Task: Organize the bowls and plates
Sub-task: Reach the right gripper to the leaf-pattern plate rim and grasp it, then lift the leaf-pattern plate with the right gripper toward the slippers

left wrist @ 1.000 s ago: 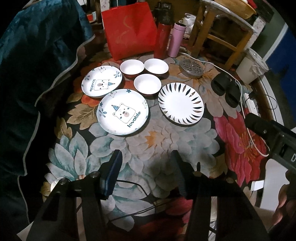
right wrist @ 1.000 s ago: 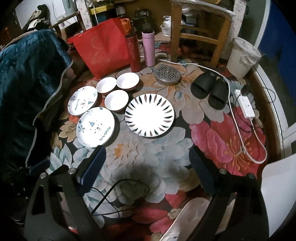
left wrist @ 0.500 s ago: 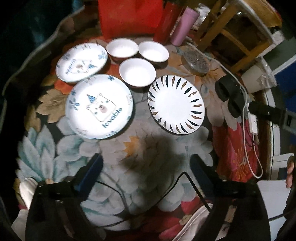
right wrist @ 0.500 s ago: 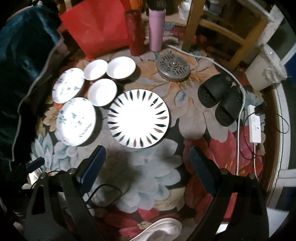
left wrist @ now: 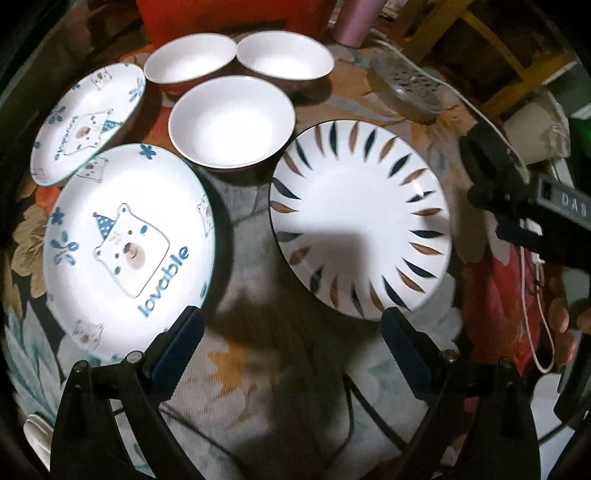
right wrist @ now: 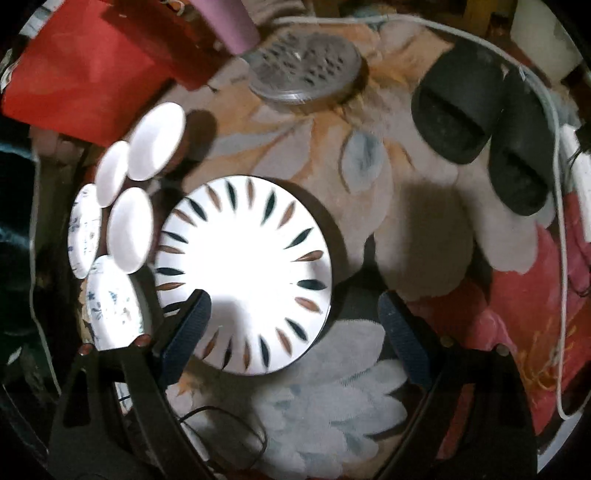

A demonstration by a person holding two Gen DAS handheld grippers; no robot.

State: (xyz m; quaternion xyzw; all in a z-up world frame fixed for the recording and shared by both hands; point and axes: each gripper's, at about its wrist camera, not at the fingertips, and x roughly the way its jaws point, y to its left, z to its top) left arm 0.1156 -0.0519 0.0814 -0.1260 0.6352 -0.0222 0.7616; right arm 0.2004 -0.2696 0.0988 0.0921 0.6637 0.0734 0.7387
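Two bear plates, a near one (left wrist: pixel 129 251) and a far one (left wrist: pixel 86 122), lie on a floral rug beside three white bowls (left wrist: pixel 232 120) and a leaf-rimmed plate (left wrist: pixel 360 229). My left gripper (left wrist: pixel 291 332) is open and empty, just short of the gap between the near bear plate and the leaf plate. My right gripper (right wrist: pixel 295 317) is open and empty, low over the leaf plate (right wrist: pixel 243 273), its left finger (right wrist: pixel 184 332) over the plate's near rim. The bowls (right wrist: pixel 129 229) and bear plates (right wrist: pixel 110 306) sit at its left. The right gripper's body (left wrist: pixel 524 206) shows at the left view's right edge.
A red bag (right wrist: pixel 88 74), a pink bottle (right wrist: pixel 232 22) and a round metal grate (right wrist: pixel 306 70) stand behind the dishes. Black slippers (right wrist: pixel 480 129), a white cable (right wrist: pixel 557 229) and a power strip lie at the right. A wooden stool (left wrist: pixel 491 48) stands at the back right.
Both grippers have moved forward and down toward the dishes, which now fill the views. The left gripper's jaws have opened wider than a second ago. The dishes have not moved.
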